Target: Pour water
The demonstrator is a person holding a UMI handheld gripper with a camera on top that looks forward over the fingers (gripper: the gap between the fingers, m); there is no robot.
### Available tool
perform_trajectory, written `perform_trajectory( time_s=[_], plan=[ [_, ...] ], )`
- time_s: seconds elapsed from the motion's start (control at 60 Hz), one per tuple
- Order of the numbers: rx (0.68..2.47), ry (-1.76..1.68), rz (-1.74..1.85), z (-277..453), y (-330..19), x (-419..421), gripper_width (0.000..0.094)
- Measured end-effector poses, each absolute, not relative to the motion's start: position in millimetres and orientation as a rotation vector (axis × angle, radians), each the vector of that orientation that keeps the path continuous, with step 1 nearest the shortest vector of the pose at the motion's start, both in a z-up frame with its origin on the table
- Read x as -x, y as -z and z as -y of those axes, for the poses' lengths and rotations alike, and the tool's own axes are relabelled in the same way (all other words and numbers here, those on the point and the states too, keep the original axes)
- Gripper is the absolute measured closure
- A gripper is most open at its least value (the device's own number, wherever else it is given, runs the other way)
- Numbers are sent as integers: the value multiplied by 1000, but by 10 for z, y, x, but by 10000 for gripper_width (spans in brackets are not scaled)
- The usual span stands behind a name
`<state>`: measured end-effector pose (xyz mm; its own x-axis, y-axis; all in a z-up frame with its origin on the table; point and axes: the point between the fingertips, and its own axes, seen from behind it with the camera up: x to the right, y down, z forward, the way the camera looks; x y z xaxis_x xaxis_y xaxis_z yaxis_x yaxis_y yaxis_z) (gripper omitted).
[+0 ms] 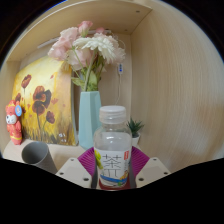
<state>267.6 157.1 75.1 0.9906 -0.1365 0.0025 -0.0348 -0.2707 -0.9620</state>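
The clear plastic bottle with a white cap and green-lettered label (pixel 113 145) stands upright between the gripper (pixel 113 168), its long axis vertical, both magenta pads (pixel 88 160) apparently pressed to its sides. The grey cup (pixel 38 155) lies on its side to the left, by the shelf's (pixel 170 90) front edge; pouring means tipping the bottle that way.
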Motion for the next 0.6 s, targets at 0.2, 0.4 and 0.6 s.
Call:
perform_trajectory(
  time_s=[0.2,0.4,0.6],
  plan=[
    [1865,111,-156,-1567,-696,-2733,366],
    [1976,153,-157,-1290,-449,-2703,216],
    [2078,189,-163,-564,-244,-2448,179]
  ],
)
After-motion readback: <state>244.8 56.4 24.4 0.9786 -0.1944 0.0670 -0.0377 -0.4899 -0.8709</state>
